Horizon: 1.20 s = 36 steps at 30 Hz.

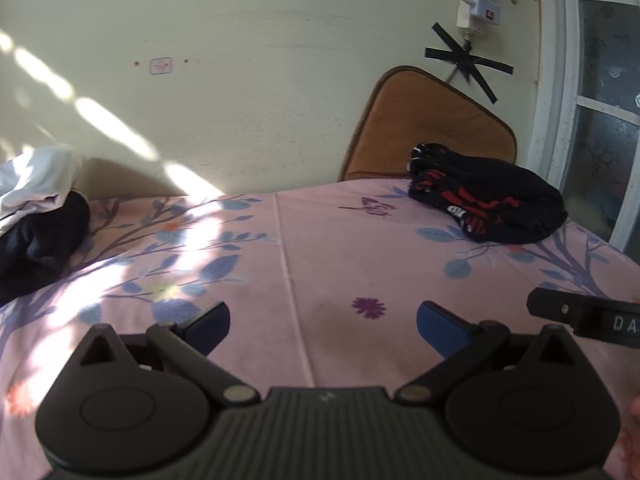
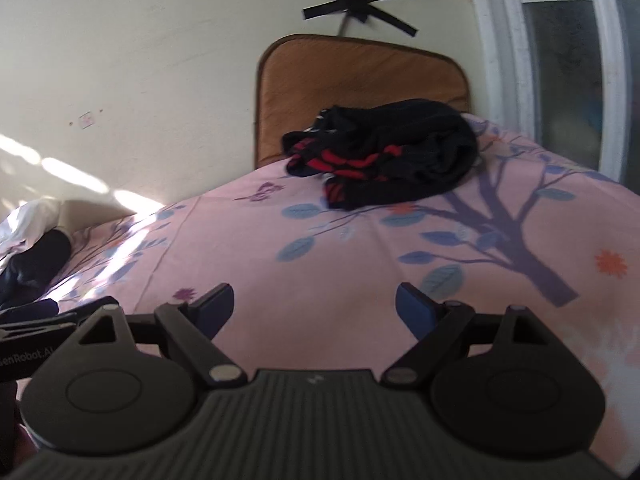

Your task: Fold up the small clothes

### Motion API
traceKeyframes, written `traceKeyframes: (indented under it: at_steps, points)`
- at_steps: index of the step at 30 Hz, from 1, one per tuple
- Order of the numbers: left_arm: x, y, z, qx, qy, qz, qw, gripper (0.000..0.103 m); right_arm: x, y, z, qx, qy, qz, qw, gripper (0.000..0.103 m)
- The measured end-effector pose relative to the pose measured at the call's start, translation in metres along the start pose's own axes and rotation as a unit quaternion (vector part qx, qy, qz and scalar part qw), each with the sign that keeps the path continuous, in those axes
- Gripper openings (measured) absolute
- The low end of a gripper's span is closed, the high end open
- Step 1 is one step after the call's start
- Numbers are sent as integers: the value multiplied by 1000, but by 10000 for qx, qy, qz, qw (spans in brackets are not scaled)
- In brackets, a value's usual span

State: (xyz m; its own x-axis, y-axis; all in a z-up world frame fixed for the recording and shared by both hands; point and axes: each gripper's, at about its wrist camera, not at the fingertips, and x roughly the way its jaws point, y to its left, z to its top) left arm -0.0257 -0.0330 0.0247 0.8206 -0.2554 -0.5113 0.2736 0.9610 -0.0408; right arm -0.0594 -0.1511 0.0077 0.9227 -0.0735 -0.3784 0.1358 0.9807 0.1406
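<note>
A crumpled black garment with red and white markings (image 1: pixel 488 200) lies at the far right of the pink floral sheet (image 1: pixel 320 248); it also shows in the right wrist view (image 2: pixel 384 160), ahead of centre. My left gripper (image 1: pixel 323 320) is open and empty, low over the sheet, well short of the garment. My right gripper (image 2: pixel 315 304) is open and empty, also short of the garment. Part of the right gripper's body (image 1: pixel 584 316) shows at the right edge of the left wrist view.
A pile of dark and white clothes (image 1: pixel 36 220) lies at the far left, also in the right wrist view (image 2: pixel 32 256). A brown cushion (image 1: pixel 428 128) leans on the wall behind the garment. A window (image 2: pixel 560 60) is at the right. Sunlight patches cross the sheet's left side.
</note>
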Motion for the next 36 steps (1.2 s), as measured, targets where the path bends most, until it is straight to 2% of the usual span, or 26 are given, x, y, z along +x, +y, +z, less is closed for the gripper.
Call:
traceKeyframes:
  at_steps: [4, 10, 13, 17, 20, 24, 31, 36]
  points:
    - [9, -28, 0, 187, -62, -91, 9998, 103, -3, -28, 2, 177, -88, -416, 9989, 90]
    - [16, -39, -7, 382, 52, -9, 9993, 103, 2, -46, 4, 250, -185, -694, 9971, 90]
    - [20, -32, -8, 219, 185, -30, 9996, 103, 13, -48, -5, 235, 32, -694, 9973, 91]
    - [23, -21, -8, -102, 336, 33, 9994, 103, 11, -44, -7, 120, -54, -526, 9985, 91]
    - [21, -16, -7, -186, 290, 19, 9994, 103, 9, -46, -7, 197, -86, -412, 9989, 91]
    - [15, -18, -9, -13, 144, -89, 9999, 103, 6, -51, -7, 379, -164, -354, 9985, 91]
    - [7, -39, -10, 545, -136, 265, 9981, 103, 6, -50, -7, 380, -227, -331, 9985, 91]
    - [9, -36, -9, 492, -64, 360, 9981, 103, 4, -50, -8, 390, -239, -329, 9984, 91]
